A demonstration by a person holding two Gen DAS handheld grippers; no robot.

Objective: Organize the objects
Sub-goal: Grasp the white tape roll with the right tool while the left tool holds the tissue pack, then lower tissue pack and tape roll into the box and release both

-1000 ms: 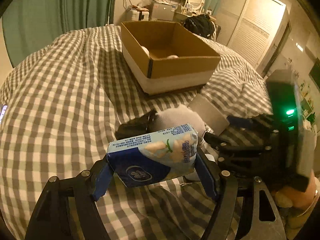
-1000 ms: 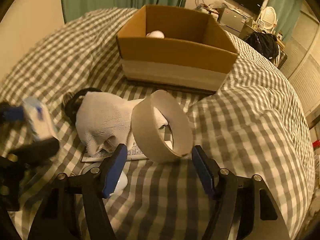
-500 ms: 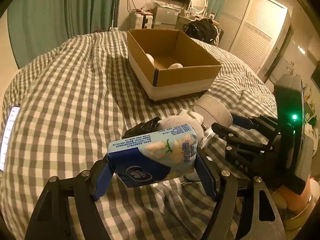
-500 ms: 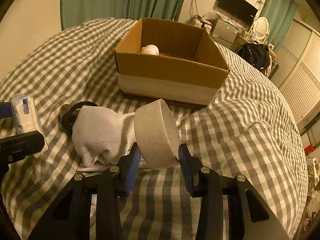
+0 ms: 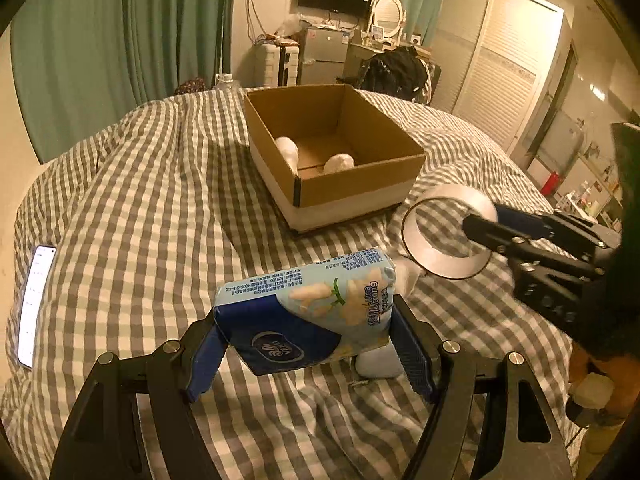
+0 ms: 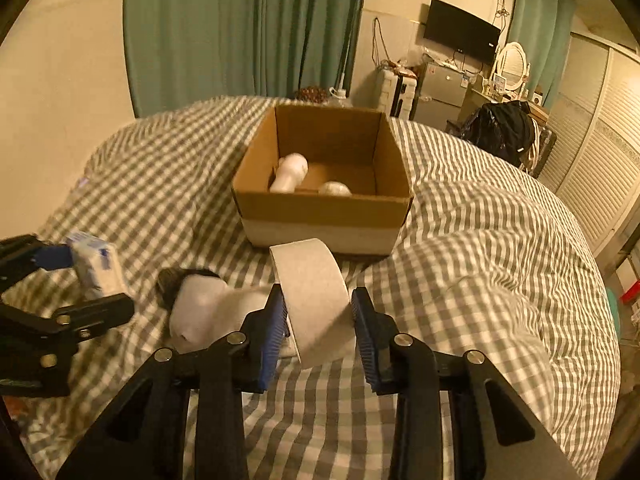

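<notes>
L gripper [image 5: 308, 344] clamps a tissue pack [image 5: 308, 312] by its ends, long axis crosswise between the fingers, tilted up to the right. R gripper [image 6: 318, 320] grips a tape roll [image 6: 312, 300] across its width, hole facing sideways. Vs 0.5 s ago: both raised off the gingham duvet [image 6: 480, 260], roll now clear of the white sock [image 6: 204, 304]; cardboard box [image 6: 320, 208] ahead w/ two white items inside.

A bed [image 6: 480, 240] with an open cardboard box [image 6: 324, 216] on it, objects in front.
Two rounded items [image 6: 290, 172] lie inside the box. Before the box, a tape roll [image 6: 312, 300] sits between the right gripper's [image 6: 318, 328] fingers; left of it a sock [image 6: 208, 308] lies on the bed. Further left, the left gripper [image 5: 308, 344] holds a tissue pack [image 5: 308, 316]. A phone [image 5: 34, 304] lies at the bed's left edge.
</notes>
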